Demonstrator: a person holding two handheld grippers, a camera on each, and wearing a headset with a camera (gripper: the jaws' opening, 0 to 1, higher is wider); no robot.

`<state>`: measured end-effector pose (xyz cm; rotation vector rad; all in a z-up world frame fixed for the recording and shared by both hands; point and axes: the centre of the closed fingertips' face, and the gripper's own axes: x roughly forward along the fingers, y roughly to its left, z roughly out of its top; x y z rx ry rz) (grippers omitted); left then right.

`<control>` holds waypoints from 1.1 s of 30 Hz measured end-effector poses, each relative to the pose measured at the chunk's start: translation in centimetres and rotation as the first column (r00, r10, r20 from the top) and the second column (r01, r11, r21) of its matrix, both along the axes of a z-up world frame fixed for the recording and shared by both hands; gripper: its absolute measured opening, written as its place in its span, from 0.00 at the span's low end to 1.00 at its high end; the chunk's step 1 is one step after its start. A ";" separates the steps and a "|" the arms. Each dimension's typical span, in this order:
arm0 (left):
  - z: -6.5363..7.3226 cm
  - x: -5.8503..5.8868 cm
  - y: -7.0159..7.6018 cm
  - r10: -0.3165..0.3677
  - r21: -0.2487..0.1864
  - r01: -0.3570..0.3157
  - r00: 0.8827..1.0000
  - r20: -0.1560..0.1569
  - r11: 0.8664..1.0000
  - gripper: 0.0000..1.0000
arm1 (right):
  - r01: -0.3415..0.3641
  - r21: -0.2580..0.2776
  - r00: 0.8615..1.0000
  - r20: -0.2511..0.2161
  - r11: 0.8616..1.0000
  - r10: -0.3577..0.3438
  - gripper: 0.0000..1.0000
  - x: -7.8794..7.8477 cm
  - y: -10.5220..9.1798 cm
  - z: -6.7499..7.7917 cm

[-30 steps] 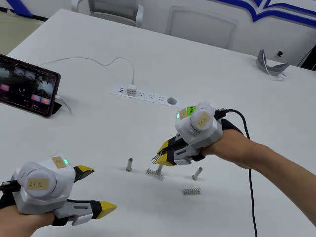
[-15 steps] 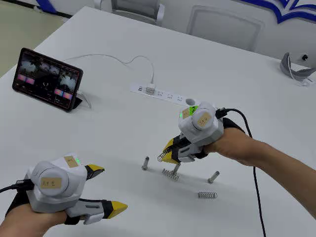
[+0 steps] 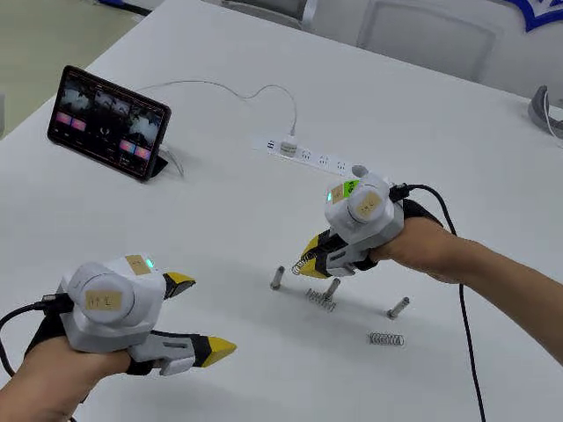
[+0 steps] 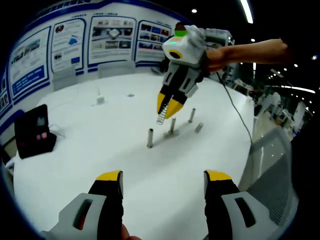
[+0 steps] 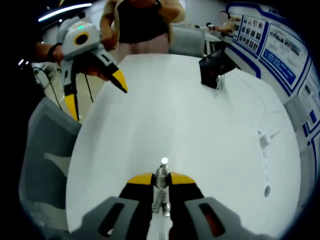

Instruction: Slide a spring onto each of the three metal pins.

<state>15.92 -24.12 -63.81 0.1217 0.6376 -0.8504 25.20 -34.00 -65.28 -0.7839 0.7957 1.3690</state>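
Observation:
Three metal pins stand on the white table: a left pin [image 3: 277,278], a middle pin [image 3: 332,288] and a tilted right pin [image 3: 398,308]. My right gripper [image 3: 308,261] hovers between the left and middle pins, shut on a spring [image 3: 303,263] that hangs from its tips. In the right gripper view the spring [image 5: 160,195] sits between the shut jaws, with a pin top [image 5: 163,161] just beyond. One loose spring [image 3: 321,300] lies by the middle pin, another [image 3: 385,338] nearer me. My left gripper [image 3: 201,316] is open and holds nothing, at the near left.
A tablet [image 3: 110,121] stands at the far left with its cable running to a white power strip [image 3: 310,156]. A black cable [image 3: 462,299] trails from my right hand. Chairs stand beyond the far edge. A person stands past the table in the right gripper view.
The camera has shifted. My right gripper, still holding the spring, has moved left from above the middle pin toward the left pin. The left gripper stays open in place.

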 end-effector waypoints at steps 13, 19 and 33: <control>-0.3 -0.5 1.0 0.026 -0.001 -0.026 1.000 -0.016 1.000 0.66 | -0.019 -0.004 1.000 -0.005 1.000 0.019 0.13 0.2 1.2 -0.9; -0.5 -0.5 1.5 0.040 -0.001 -0.041 0.999 -0.021 0.999 0.66 | -0.030 -0.012 1.000 -0.002 0.999 0.029 0.13 0.5 1.5 -1.2; -0.4 -0.5 2.4 0.063 0.000 -0.063 0.998 -0.025 0.998 0.66 | -0.056 -0.025 0.998 -0.012 0.998 0.055 0.13 0.8 2.4 -1.9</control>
